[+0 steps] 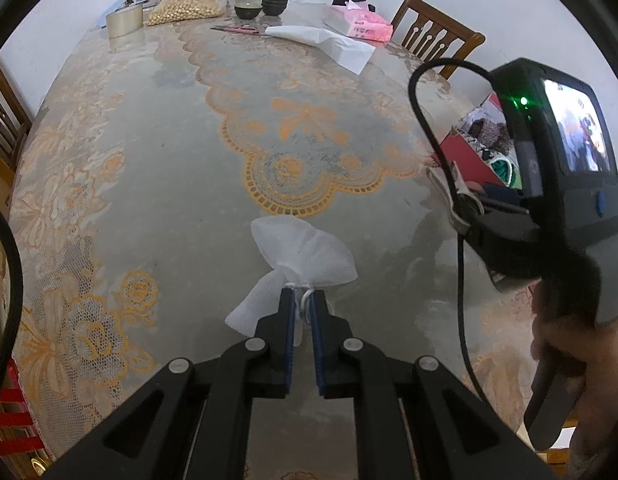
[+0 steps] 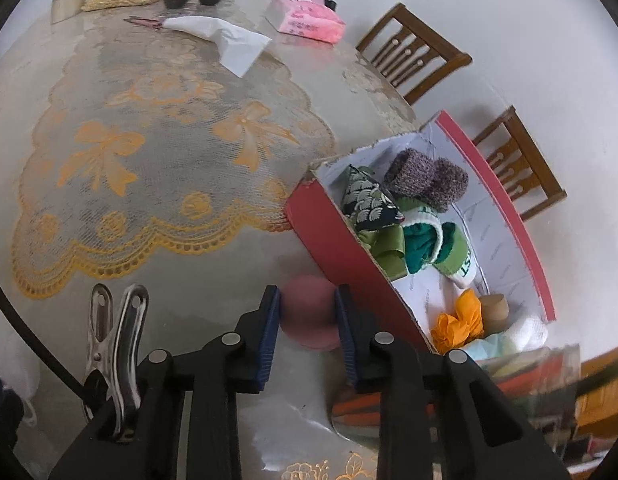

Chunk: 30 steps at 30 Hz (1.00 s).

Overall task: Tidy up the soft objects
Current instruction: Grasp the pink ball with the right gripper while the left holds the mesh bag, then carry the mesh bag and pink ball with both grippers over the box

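In the left wrist view my left gripper (image 1: 303,294) is shut on the tied neck of a white mesh pouch (image 1: 309,252), which lies on the lace tablecloth just ahead of the fingers. In the right wrist view a round pink sponge (image 2: 309,320) sits between the blue pads of my right gripper (image 2: 308,294), and both pads touch its sides. It rests on the table beside the near wall of a red box (image 2: 329,240). The box holds purple knitted socks (image 2: 429,178), a dark patterned pouch (image 2: 367,200), green socks (image 2: 429,244) and an orange cloth (image 2: 461,320).
A metal clip (image 2: 113,336) lies left of the right gripper. At the far end of the table are a white tissue (image 1: 329,42), a pink tissue pack (image 1: 365,24), scissors (image 1: 237,29), dark cups (image 1: 261,6), a bag of beans (image 1: 185,10) and a tape roll (image 1: 124,20). Wooden chairs (image 2: 413,54) stand on the right.
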{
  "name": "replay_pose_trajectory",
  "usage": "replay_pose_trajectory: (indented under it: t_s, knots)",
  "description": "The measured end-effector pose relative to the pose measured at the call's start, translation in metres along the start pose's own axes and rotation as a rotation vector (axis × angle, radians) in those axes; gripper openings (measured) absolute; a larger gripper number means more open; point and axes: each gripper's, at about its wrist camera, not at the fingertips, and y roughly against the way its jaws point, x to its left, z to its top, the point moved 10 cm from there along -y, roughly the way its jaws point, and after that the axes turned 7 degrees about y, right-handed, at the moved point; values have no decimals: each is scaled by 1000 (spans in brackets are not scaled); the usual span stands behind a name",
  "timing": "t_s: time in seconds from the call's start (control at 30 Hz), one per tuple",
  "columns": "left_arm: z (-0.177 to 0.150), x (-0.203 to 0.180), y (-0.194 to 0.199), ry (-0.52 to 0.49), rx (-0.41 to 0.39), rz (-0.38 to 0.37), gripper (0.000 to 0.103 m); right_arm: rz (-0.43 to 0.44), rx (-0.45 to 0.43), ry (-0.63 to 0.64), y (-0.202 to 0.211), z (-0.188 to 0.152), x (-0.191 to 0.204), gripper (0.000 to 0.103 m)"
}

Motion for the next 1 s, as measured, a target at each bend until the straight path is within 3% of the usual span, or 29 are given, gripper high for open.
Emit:
replay_pose_trajectory:
  t_s: [0.2,0.4,0.63,1.0]
  knots:
    - [-2,1,2,0,-2,4,8,88,-64,30,27,-3,22,28]
    - [-5,-1,11,-8,-10,2,8,231,-109,43,49,-15,42,28]
    - [-12,-13,28,-35,-23,-14,8,385,-172,20,80,-44,35,28]
    - [-15,-36,44,-100,-51,-25,9,445,-161,-21,88,-101,-1,28]
